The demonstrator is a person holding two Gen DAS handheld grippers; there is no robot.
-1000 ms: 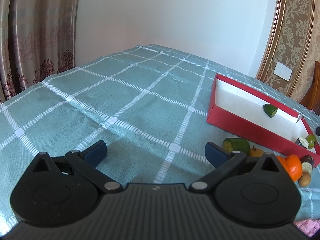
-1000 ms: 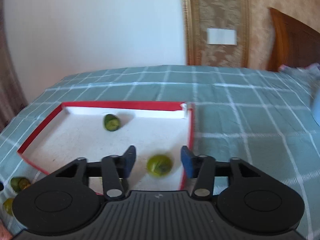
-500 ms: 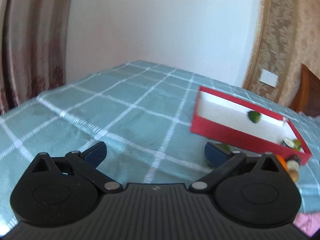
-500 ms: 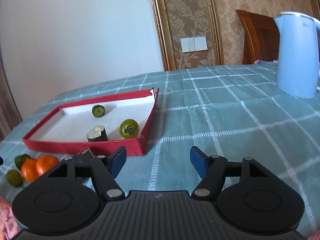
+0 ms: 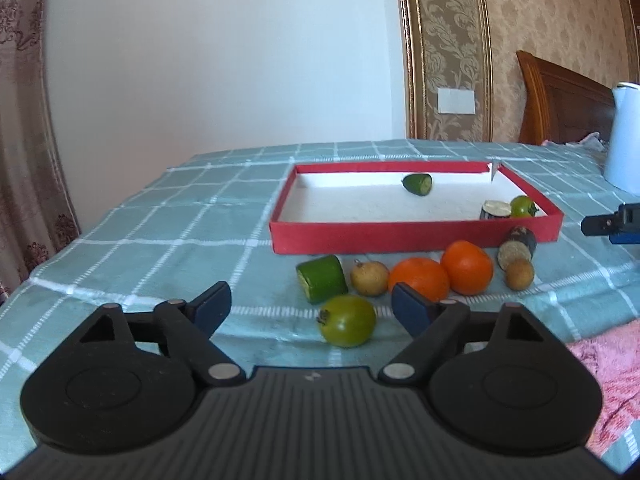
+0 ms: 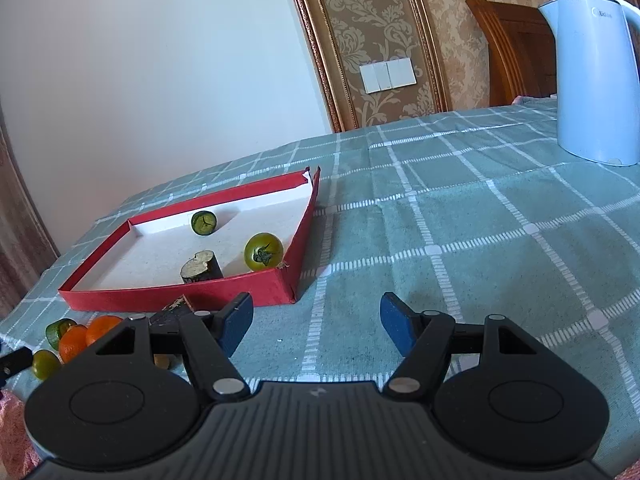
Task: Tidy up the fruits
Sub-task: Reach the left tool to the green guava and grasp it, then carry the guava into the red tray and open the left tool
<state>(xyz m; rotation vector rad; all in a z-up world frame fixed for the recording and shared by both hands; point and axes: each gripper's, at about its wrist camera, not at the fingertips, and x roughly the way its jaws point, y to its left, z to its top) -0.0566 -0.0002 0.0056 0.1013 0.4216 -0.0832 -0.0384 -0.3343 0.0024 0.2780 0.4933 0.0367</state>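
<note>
While both grippers stand apart and empty, the fruits are split between tray and worktop.

The left gripper [image 5: 311, 307], whose jaws have just been closing, is held part-open around a green tomato [image 5: 347, 321] that is not touched by the pads. The right gripper [image 6: 316, 323] is held part-open over bare cloth, beside the tray [image 6: 192, 291]. Three pieces are seen in the tray: a green piece [image 6: 203, 222], a dark stub [image 6: 201, 267] and a second tomato [image 6: 263, 250]. Two oranges [image 5: 466, 267] and other pieces are laid on the worktop [image 5: 192, 240] before the tray.
</note>
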